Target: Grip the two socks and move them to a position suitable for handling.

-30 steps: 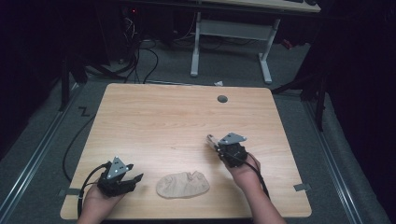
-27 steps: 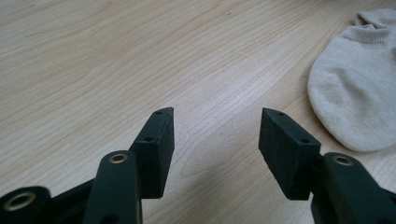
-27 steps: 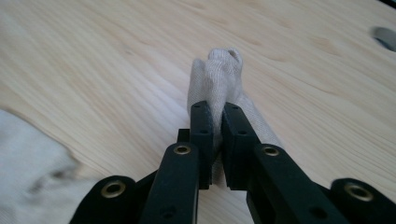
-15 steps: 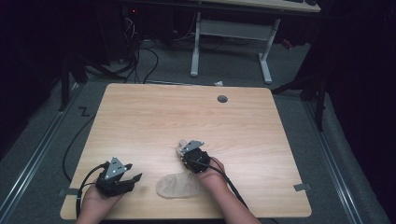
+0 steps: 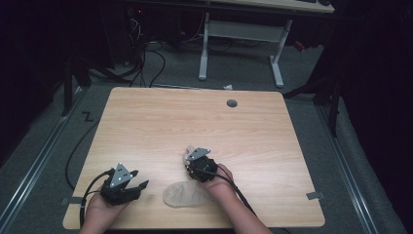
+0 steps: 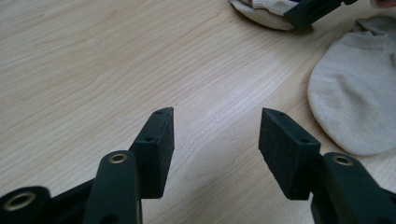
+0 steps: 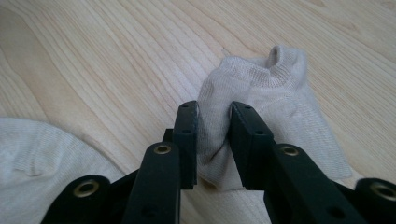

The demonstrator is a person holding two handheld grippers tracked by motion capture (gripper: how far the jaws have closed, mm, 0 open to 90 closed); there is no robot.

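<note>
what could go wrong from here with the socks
The right gripper has a fold of one beige sock between its pads, and its jaws have just been opening, so the sock may drop in a crumpled heap rather than flat. That sock sits close to the second sock by the table's near edge; a careless move could drag or overlap them. The left gripper rests open beside the second sock and could nudge it off.

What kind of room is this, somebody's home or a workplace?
Probably a lab or workshop, not a home. A bare wooden table stands on grey carpet, loose cables trail behind it by another desk's white frame, and a person works with hand-held grippers on beige socks.
</note>
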